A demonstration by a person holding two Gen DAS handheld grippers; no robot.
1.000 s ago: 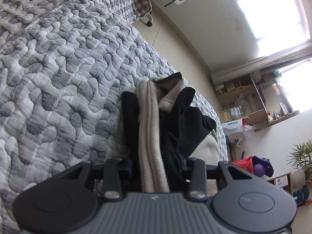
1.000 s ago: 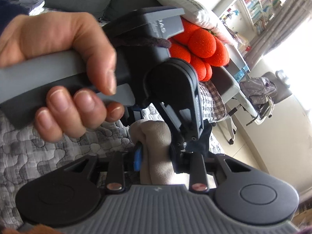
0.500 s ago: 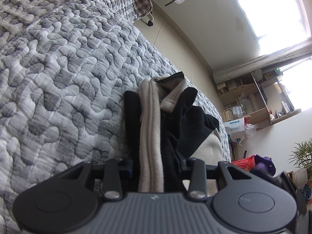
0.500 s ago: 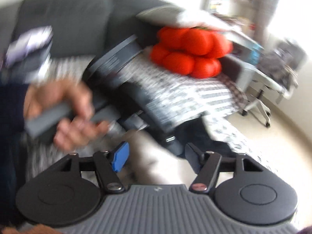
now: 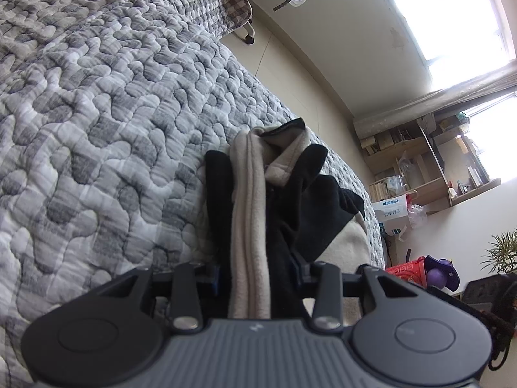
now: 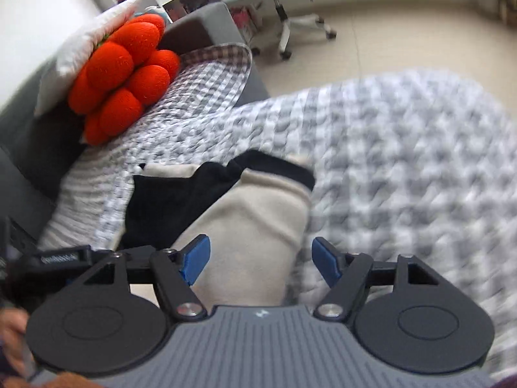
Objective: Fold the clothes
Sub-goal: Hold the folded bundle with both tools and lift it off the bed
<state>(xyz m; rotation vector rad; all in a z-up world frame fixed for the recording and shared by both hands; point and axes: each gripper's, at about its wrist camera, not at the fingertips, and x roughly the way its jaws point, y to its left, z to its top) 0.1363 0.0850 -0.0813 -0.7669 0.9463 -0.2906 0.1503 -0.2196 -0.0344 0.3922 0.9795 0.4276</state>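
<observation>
On the quilt (image 5: 97, 129), the garment (image 5: 250, 226) stretches lengthwise away from the left claw (image 5: 255, 278).

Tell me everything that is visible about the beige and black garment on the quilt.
The garment looks like soft fleece, beige on one side and black on the other, with black trim at one edge. It lies bunched in loose folds on the grey quilted bedcover. The left hand-held gripper is shut on a gathered beige and black fold. In the right wrist view the right hand-held gripper stands open around a beige part, its blue pads not pressing on it.
</observation>
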